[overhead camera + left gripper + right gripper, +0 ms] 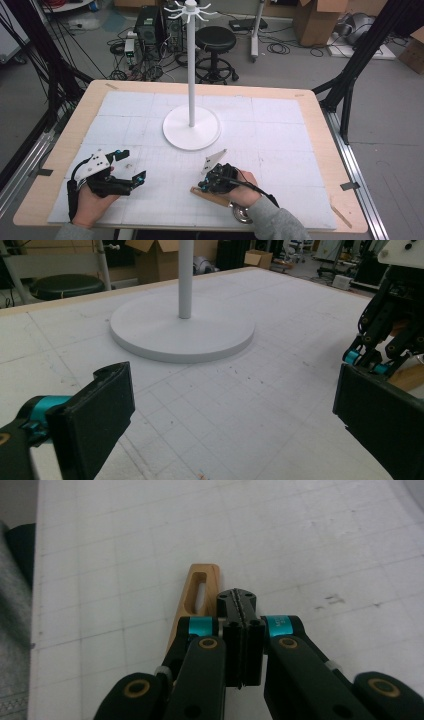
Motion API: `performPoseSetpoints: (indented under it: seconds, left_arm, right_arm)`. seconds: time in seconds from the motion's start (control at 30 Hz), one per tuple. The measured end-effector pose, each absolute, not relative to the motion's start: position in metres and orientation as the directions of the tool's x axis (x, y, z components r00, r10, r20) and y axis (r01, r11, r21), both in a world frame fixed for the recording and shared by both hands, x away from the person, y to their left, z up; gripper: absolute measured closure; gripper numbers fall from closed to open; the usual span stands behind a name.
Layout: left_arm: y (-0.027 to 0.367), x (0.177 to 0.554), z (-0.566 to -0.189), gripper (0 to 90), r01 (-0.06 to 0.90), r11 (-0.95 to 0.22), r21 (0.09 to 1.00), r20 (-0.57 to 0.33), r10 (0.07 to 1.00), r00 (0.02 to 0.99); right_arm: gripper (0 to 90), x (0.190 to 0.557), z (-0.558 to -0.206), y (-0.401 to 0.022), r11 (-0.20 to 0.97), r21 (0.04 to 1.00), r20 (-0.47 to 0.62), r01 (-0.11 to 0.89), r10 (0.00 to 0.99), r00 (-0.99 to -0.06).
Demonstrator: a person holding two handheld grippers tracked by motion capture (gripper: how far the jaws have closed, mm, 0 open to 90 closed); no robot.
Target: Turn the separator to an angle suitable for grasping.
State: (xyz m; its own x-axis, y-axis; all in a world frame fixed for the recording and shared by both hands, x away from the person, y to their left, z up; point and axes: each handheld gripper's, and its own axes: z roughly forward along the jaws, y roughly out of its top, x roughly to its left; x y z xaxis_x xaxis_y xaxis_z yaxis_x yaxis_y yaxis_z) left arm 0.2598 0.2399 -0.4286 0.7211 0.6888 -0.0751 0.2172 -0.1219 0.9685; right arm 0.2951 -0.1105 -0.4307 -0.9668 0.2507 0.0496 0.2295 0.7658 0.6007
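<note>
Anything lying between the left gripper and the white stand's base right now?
Nothing: in the left gripper view, bare gridded white mat runs from the open left gripper to the stand base. The high view agrees.

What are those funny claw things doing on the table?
A person holds a gripper in each hand at a white table. The right gripper is shut, with nothing between its jaws, and sits right beside a wooden handle with a slot lying flat. The left gripper is open and holds nothing. A tall white stand with hooks on top waits in the middle.
</note>
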Motion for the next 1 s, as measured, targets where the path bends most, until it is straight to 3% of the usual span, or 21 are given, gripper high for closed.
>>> performPoseSetpoints:
  seconds: [0.37, 0.6, 1.0]
  left_arm:
    - [0.240, 0.260, -0.428, 3.7, 0.214, -0.123, 0.969, -0.072, 0.689, 0.722]
    - [0.240, 0.260, -0.429, 3.7, 0.219, -0.125, 0.968, -0.074, 0.689, 0.721]
    - [0.240, 0.262, -0.429, 3.7, 0.219, -0.112, 0.969, -0.083, 0.689, 0.720]
  right_arm:
    - [90.0, 0.288, -0.430, -0.105, 0.777, 0.596, 0.060, 0.200, 0.205, -0.977]
    - [89.4, 0.287, -0.418, -0.114, 0.734, 0.650, 0.051, 0.195, 0.214, -0.976]
    - [47.5, 0.277, -0.401, -0.133, 0.697, 0.691, 0.080, 0.191, 0.189, -0.979]
